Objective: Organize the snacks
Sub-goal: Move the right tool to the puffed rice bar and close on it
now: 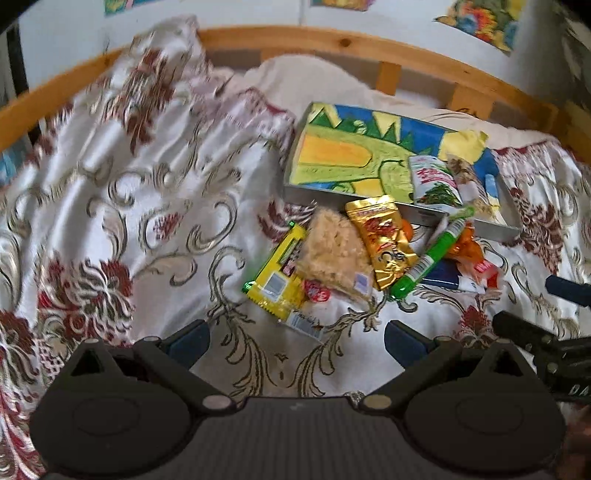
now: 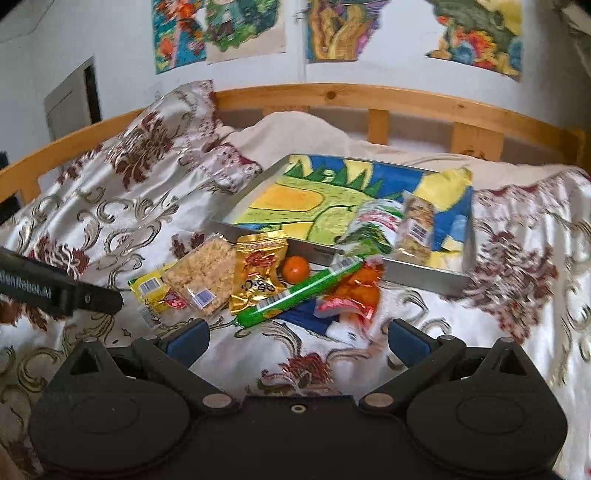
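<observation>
A pile of snacks lies on the bedspread: a yellow packet (image 1: pixel 275 275) (image 2: pixel 151 290), a clear pack of puffed rice (image 1: pixel 334 251) (image 2: pixel 203 271), a gold pouch (image 1: pixel 384 240) (image 2: pixel 258 271), a green tube (image 1: pixel 430 254) (image 2: pixel 299 291), an orange fruit (image 2: pixel 295 269) and orange wrappers (image 2: pixel 354 291). Behind them is a shallow metal tray (image 1: pixel 291 166) (image 2: pixel 424 275) lined with a dinosaur drawing, holding a green-white pack (image 1: pixel 434 181) (image 2: pixel 373 221) and a clear snack bar (image 2: pixel 415 225). My left gripper (image 1: pixel 295 341) is open before the yellow packet. My right gripper (image 2: pixel 297 341) is open near the green tube.
A patterned white and maroon bedspread (image 1: pixel 129 192) covers the bed, bunched up at the back left. A wooden bed rail (image 2: pixel 332 96) runs along the far side, with drawings on the wall (image 2: pixel 221 29) above it. The other gripper shows at each view's edge.
</observation>
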Motion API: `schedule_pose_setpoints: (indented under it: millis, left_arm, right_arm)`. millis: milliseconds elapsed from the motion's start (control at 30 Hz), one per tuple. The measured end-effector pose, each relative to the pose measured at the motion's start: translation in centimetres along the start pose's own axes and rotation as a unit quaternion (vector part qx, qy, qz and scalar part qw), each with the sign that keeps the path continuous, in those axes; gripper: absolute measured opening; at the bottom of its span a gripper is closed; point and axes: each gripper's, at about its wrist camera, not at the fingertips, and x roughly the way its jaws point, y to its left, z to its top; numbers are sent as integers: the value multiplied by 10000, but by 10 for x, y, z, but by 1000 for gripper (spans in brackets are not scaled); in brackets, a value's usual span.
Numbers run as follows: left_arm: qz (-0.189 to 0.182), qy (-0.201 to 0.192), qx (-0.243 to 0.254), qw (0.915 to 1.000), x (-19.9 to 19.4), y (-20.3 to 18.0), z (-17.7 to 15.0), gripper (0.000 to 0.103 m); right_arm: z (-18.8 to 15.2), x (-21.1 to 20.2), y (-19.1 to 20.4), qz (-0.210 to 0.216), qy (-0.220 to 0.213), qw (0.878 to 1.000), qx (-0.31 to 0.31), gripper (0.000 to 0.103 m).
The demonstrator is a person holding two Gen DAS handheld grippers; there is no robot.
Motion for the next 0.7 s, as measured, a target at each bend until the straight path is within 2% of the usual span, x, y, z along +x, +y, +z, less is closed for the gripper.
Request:
schedule_pose_setpoints:
  millis: [167,300,400,467,600,700]
  left_arm:
    - [-274,287,-98,9992,19,21,10,103]
    - [-409,571,-330,9970,34,37,17,102]
    - [-186,489,-521,9973,36,45,20,102]
    - [-192,444,-609,9970,36,50,21,102]
    - [-503,507,-943,9930,40,57,23,102]
    - [-835,336,-1202,9887,41,63,25,102]
  right_arm:
    - [2,27,12,349,118,9981,-487,102]
    - [1,44,24,409,82,9954,-868,102]
    - [-2,55,34,316,-1,9928,-1157,102]
    - [-4,63,43,236,-34,9904,-1358,102]
    - [-6,78,59,147,-155,9863,-1638,102]
    - [-4,86,66,171,-216,9851,-1698,99]
